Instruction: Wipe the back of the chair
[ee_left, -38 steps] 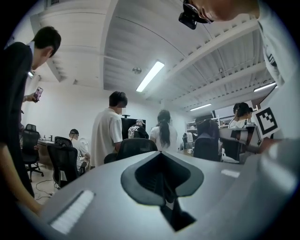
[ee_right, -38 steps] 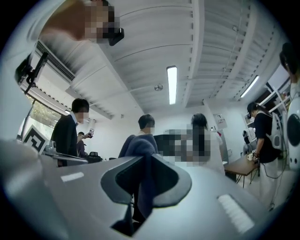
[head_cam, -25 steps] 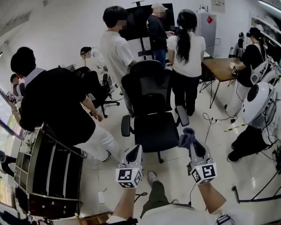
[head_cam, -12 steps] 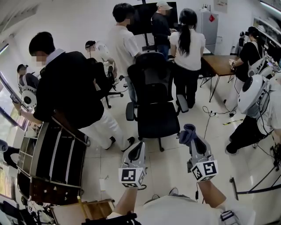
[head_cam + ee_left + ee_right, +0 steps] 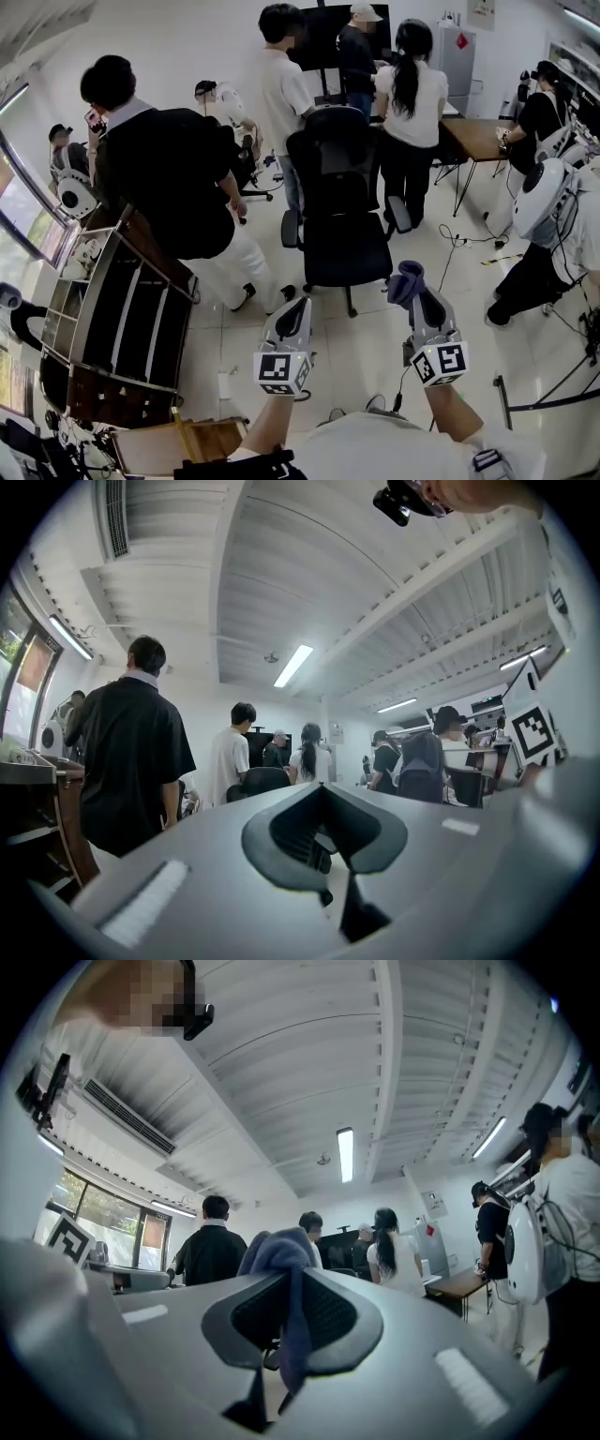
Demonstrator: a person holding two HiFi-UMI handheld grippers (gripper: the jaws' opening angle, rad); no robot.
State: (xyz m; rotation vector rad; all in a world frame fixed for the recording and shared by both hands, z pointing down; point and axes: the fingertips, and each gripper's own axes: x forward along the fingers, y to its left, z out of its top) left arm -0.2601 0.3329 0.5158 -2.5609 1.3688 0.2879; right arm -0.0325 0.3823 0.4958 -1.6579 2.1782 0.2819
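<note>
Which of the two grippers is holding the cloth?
The right gripper: a blue-grey cloth is clamped in it, while the left gripper is shut on nothing.

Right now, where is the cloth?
The blue cloth is pinched in the right gripper, low and right in the head view, with the black chair on the floor ahead of it.

L gripper (image 5: 298,311) jaws together; R gripper (image 5: 418,294) tight on cloth (image 5: 404,280)
</note>
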